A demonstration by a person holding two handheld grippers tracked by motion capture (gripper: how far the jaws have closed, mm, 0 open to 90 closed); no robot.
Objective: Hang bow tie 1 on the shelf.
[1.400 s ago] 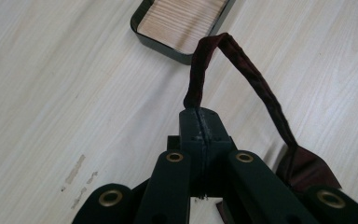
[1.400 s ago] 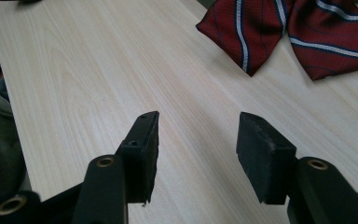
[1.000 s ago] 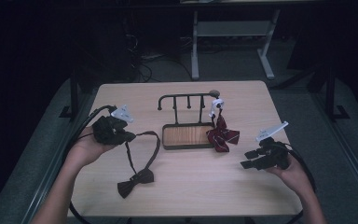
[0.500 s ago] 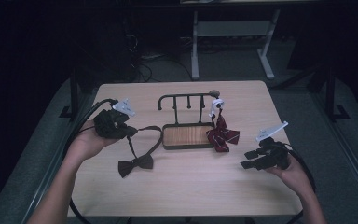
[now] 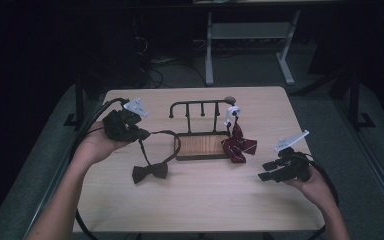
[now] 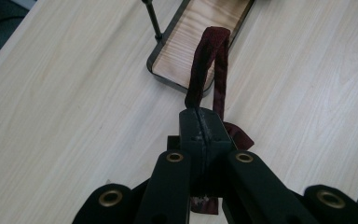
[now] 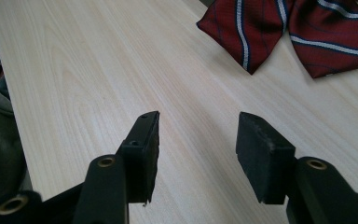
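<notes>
1. The left gripper is over the left part of the bench, held in the person's left hand.
2. In the left gripper view its fingers are pressed together, with the strap of the dark bow tie pinched between the pads.
3. From the pinch the strap rises as a narrow loop of dark red cloth; its far end lies over the near corner of the wooden tray.
4. In the high view the strap runs from the left gripper in an arc towards the tray, then down to the bow, which lies on the bench just left of and in front of the tray.
5. Whether the bow rests fully on the bench or is partly lifted, I cannot tell.
6. The right gripper is over the right part of the bench, held in the right hand, well apart from the left one.
7. In the right gripper view its fingers stand wide apart with nothing between them, just bare bench.
8. They touch nothing that I can see.
9. A striped red bow tie lies ahead of the right fingers, apart from them.
10. In the high view that striped tie sits at the right end of the tray, below a black rack standing on it.
</notes>
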